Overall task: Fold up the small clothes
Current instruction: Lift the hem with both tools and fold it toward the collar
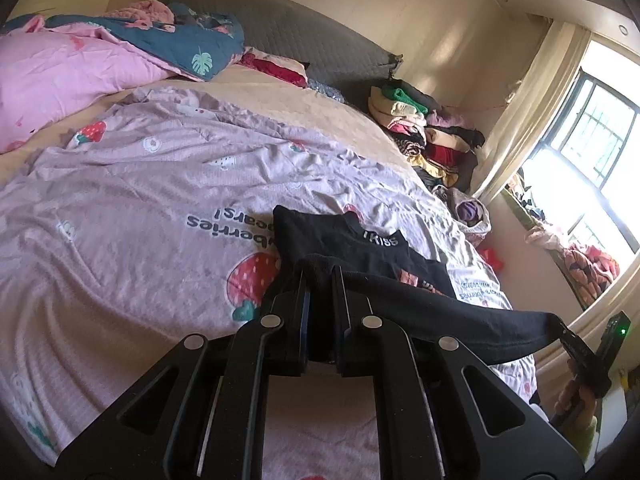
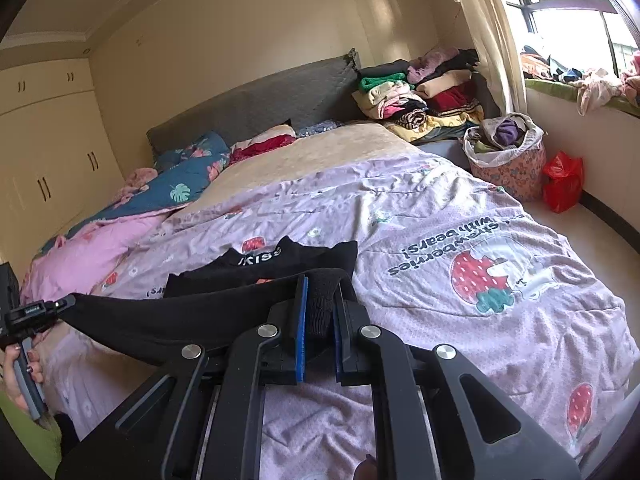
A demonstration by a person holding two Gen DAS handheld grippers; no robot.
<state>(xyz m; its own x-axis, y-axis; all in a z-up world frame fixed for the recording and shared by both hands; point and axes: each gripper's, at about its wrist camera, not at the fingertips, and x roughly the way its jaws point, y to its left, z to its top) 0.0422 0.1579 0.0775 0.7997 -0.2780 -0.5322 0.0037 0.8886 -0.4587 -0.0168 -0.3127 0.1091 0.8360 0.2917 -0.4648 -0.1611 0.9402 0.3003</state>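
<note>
A small black shirt (image 1: 360,248) with white lettering at the neck lies on the lilac strawberry blanket (image 1: 140,200), its near hem lifted off the bed. My left gripper (image 1: 320,276) is shut on one corner of that hem. The hem stretches right to my right gripper (image 1: 564,330), which pinches the other corner. In the right wrist view my right gripper (image 2: 320,300) is shut on bunched black cloth of the shirt (image 2: 280,264), and the taut hem runs left to my left gripper (image 2: 66,304), held by a hand (image 2: 16,376).
Pink and blue quilts (image 1: 80,64) are heaped at the head of the bed by the grey headboard (image 2: 260,104). Stacked folded clothes (image 2: 420,92), a cloth basket (image 2: 508,156) and a red bag (image 2: 562,180) sit on the window side. Wardrobes (image 2: 44,152) line the opposite wall.
</note>
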